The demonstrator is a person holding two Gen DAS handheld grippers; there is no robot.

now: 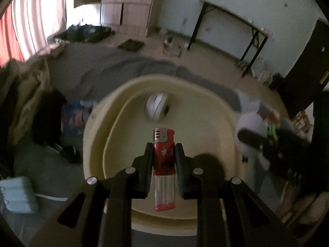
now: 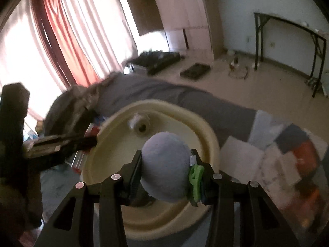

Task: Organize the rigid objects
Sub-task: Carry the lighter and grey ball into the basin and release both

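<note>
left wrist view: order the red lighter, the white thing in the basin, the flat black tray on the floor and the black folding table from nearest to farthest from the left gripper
1. Red lighter: clamped in the left gripper, over the cream basin.
2. White thing: on the basin floor, just ahead.
3. Flat black tray: on the floor past the grey bedding, slightly left.
4. Black folding table: against the far wall, right.
</note>
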